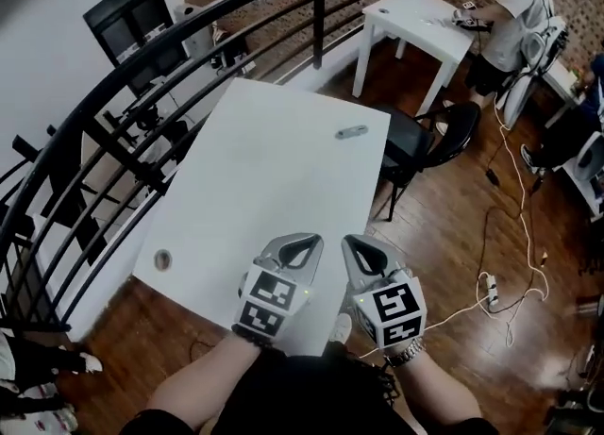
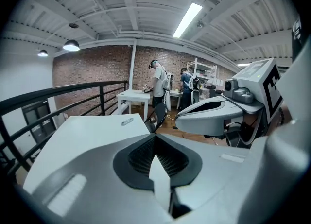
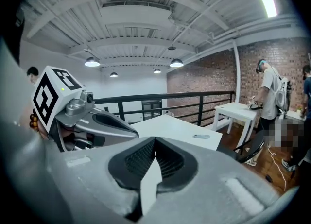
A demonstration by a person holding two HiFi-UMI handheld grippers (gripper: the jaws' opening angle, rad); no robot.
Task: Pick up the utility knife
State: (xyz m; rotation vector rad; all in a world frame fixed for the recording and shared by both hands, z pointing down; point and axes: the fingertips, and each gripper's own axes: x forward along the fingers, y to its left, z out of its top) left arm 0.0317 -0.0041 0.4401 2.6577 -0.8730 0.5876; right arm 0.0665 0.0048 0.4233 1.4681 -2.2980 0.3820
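Both grippers hover side by side over the near edge of the white table (image 1: 255,178), at six o'clock in the head view. The left gripper (image 1: 304,242) has its jaws pressed together with nothing between them. The right gripper (image 1: 355,244), just beside it at three o'clock, is clamped tight and empty as well. Each points away from the person and slightly down, marker cubes facing up.

The knife (image 1: 352,131) lies flat near the table's far right corner, at about one o'clock from the grippers and well apart from both. It is a small grey bar, close to the far edge. A little round disc (image 1: 162,259) sits near the table's left corner, at about nine o'clock from the left gripper.

A black railing (image 1: 142,84) curves along the table's left side, from seven round to twelve o'clock. A dark chair (image 1: 439,131) stands just off the table at two o'clock. Beyond it a person (image 1: 514,8) leans over a smaller white table (image 1: 420,13). White cable (image 1: 514,225) trails over the wood floor at three o'clock.
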